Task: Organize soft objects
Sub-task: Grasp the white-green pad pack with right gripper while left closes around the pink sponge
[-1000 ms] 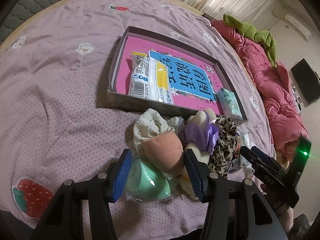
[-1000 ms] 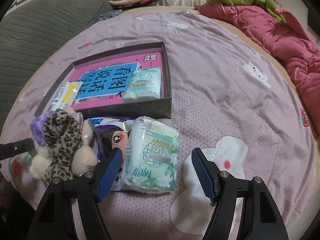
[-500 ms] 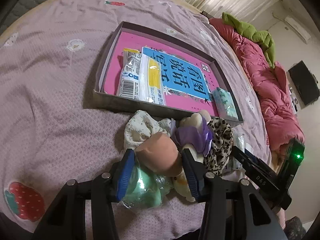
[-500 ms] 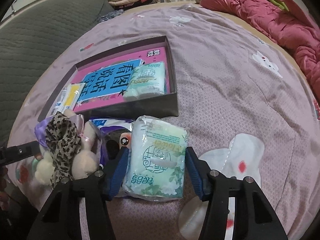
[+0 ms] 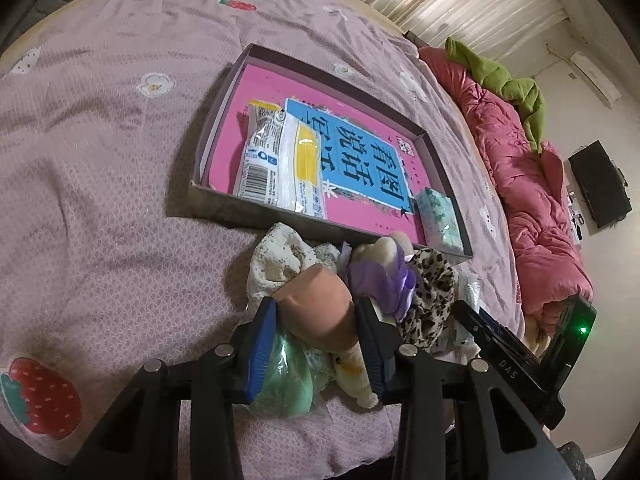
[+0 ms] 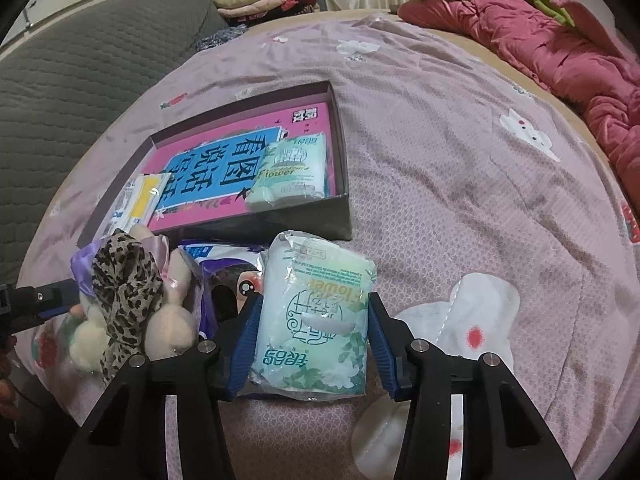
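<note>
Both wrist views look steeply down, close over the bed (sharing the box [image 5: 444,176] [image 6: 338,184]).

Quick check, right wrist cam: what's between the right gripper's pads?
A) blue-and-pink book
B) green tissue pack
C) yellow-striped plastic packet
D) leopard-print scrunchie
B: the green tissue pack lies on the bedspread between the closing pads of the right gripper; the leopard-print scrunchie sits off to its left, and the book and packet are in the box.
</note>
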Demonstrator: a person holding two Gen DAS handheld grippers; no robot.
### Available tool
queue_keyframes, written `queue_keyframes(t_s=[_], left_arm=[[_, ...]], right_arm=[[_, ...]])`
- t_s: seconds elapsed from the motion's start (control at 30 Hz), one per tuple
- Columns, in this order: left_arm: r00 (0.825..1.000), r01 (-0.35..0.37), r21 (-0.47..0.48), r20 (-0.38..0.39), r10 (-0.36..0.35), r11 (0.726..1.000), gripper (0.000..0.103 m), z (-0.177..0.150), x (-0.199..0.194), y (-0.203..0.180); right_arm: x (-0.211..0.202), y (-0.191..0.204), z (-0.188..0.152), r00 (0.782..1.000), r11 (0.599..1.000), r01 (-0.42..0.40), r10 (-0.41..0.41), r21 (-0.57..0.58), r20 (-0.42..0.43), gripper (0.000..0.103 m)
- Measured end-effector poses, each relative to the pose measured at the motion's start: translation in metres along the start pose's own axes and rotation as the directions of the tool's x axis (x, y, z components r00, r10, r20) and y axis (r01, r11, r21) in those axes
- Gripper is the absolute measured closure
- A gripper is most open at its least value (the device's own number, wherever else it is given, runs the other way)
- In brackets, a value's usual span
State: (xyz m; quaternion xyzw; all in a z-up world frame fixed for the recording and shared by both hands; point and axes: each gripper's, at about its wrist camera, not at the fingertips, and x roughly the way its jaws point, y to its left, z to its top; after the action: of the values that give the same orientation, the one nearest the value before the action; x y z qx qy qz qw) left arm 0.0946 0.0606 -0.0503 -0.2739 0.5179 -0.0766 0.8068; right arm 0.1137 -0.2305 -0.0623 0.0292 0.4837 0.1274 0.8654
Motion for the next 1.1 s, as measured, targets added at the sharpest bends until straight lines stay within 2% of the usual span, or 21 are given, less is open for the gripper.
queue_keyframes(t_s=[0.33, 0.6, 0.8, 1.1], left_arm=[[0.997, 0.010, 0.032, 0.070, -0.012, 0.999, 0.063, 0.004, -0.026, -0.010], [0.993, 0.015, 0.005, 0.113, -0.016, 1.000, 0.063, 0.008, -0.044, -0.004], [0.994, 0.018, -0.016, 0.110, -0.017, 1.000, 0.063, 0.007, -0.041, 0.003], [0.995, -0.032, 0.011, 0.094, 0.031, 0.999, 0.062, -0.002, -0.026, 0.009]], right_arm=[[-0.021, 0.009, 0.005, 0.999, 1.000, -0.010, 0.011, -0.023, 0.050, 0.052], [-0.030, 0.016, 0.008, 0.997, 0.999, -0.019, 0.022, -0.035, 0.069, 0.052], [-0.032, 0.016, 0.008, 0.997, 0.999, -0.023, 0.026, -0.033, 0.071, 0.052], [-0.034, 0.016, 0.007, 0.997, 0.999, -0.020, 0.022, -0.031, 0.067, 0.052]])
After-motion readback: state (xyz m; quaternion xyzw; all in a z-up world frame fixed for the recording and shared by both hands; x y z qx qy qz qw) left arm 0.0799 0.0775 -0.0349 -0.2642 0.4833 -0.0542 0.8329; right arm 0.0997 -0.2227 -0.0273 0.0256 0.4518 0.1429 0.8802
